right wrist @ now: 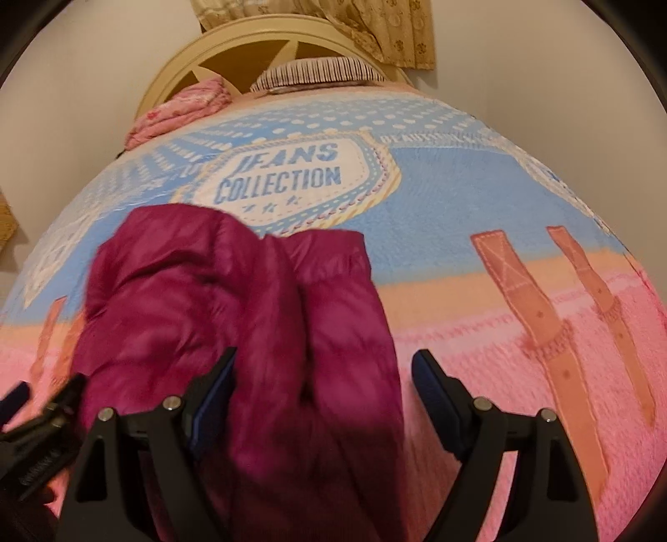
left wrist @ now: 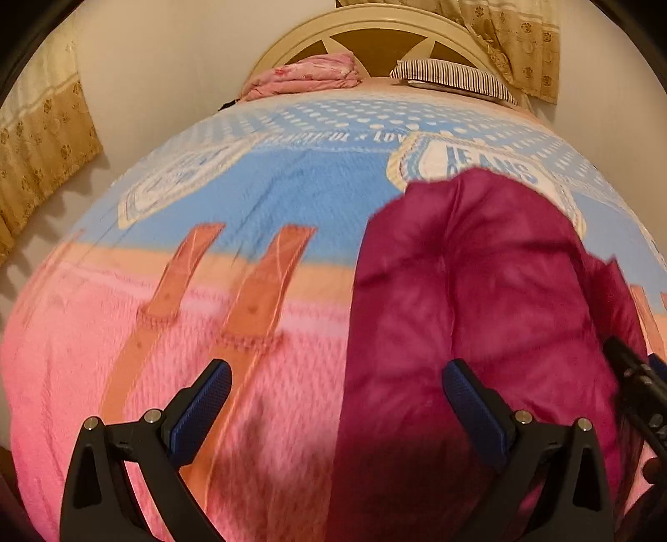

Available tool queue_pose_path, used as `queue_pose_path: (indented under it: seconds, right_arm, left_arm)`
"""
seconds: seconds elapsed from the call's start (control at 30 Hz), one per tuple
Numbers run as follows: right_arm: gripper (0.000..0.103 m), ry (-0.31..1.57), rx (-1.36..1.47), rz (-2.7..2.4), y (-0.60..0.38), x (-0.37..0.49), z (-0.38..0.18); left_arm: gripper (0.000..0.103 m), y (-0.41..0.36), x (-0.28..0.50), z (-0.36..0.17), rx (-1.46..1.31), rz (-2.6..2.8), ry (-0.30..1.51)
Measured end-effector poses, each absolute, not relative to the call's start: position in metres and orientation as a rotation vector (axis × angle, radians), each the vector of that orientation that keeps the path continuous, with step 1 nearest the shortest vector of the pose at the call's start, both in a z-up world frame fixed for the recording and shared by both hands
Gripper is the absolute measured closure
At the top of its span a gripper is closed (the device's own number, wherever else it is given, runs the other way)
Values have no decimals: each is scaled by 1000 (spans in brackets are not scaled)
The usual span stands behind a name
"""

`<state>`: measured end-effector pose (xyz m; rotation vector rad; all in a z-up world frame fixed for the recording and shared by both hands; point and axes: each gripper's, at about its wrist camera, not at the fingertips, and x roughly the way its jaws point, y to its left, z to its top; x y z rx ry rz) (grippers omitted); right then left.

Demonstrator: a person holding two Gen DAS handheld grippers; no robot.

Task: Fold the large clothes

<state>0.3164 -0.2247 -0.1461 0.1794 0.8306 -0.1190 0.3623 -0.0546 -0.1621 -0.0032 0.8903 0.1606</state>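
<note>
Left wrist view. The left gripper (left wrist: pixel 335 400) hangs above the bed with its fingers spread wide and nothing between the pads; the left finger (left wrist: pixel 208 400) is over bare blanket (left wrist: pixel 104 333), the right finger (left wrist: pixel 471 400) over the near left part of the magenta padded jacket (left wrist: pixel 479 271). The jacket lies ahead and to the right of this gripper, its long axis running away from the fingers toward the headboard (left wrist: pixel 375 25). The tip of the other tool enters at the right edge.

Right wrist view. The right gripper (right wrist: pixel 323 392) also stands with its fingers well apart, gripping nothing. The jacket (right wrist: pixel 233 300) lies ahead and to the left: its right edge passes between the fingers, so the left finger (right wrist: pixel 216 392) is over fabric and the right finger (right wrist: pixel 433 392) over pink blanket (right wrist: pixel 500 375).

Judgement. The jacket sits between the two hands, lengthwise along both pointing directions, apparently already doubled into a narrow bundle. Neither hand is clearly nearer; each flanks one long edge, favouring a paired grasp of the near end.
</note>
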Motion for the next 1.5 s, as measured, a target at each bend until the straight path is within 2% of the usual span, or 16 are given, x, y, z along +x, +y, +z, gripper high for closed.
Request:
queue_pose_path:
  seconds: [0.23, 0.47, 0.57, 0.7, 0.87, 1.0, 1.03, 1.07, 1.23, 1.5]
  right_arm:
    - [17, 814, 199, -99, -224, 279, -159]
    - [15, 809, 241, -58, -230, 285, -175]
    - [22, 808, 282, -1, -233, 285, -179]
    - [39, 800, 323, 85, -235, 284, -181]
    - [47, 800, 364, 139, -237, 282, -184]
    - [58, 802, 362, 158, -237, 279, -183]
    - [60, 794, 360, 163, -234, 279, -182]
    - [66, 785, 352, 168, -233, 277, -181]
    - [77, 748, 315, 180, -224, 268, -171]
    - [80, 713, 324, 245, -206, 255, -151]
  left_arm:
    - [1, -58, 349, -167, -13, 119, 882]
    - [1, -58, 351, -176, -31, 92, 882]
    - [1, -57, 354, -177, -49, 60, 892]
    - [3, -61, 355, -176, -36, 17, 885]
    - [44, -78, 345, -173, 35, -83, 831]
    - [62, -92, 340, -171, 97, -100, 815]
    - [73, -95, 338, -170, 121, -89, 806]
    - [79, -98, 335, -168, 148, -75, 792]
    - [92, -95, 325, -157, 153, -77, 761]
    - [95, -67, 300, -122, 125, -56, 686]
